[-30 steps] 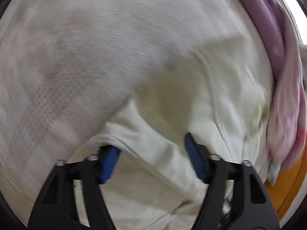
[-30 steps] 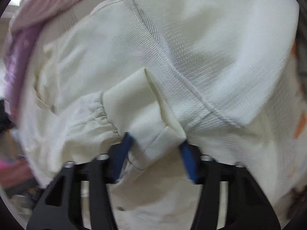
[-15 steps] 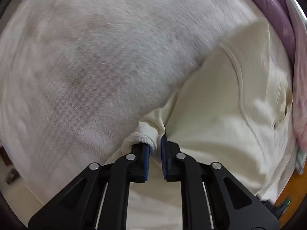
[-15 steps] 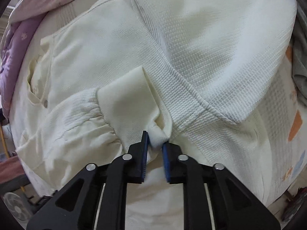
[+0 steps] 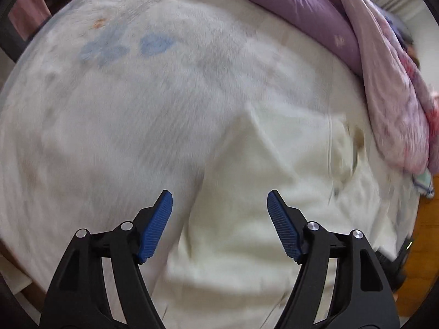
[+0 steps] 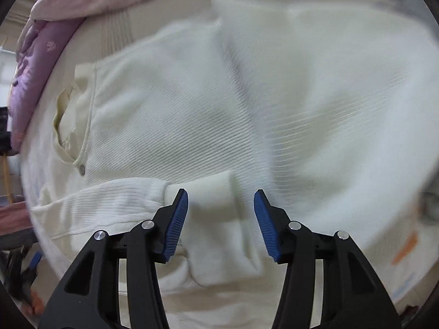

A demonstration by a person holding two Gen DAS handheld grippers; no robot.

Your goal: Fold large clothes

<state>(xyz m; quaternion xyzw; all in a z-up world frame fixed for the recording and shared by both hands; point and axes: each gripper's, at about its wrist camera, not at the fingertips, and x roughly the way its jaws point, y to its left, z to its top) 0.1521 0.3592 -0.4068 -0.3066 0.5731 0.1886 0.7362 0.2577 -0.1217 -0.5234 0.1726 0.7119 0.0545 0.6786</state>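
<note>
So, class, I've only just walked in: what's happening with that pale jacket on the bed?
A person with a gripper in each hand is folding a cream jacket spread on a white blanket, beside a purple quilt. Both the left gripper and the right gripper are open and hold nothing. A sleeve lies folded across the jacket's body, its cuff just in front of the right gripper.

Cream ribbed jacket (image 6: 175,126), purple snowflake-print quilt (image 6: 41,63), white blue-blotched blanket (image 5: 123,96)
</note>
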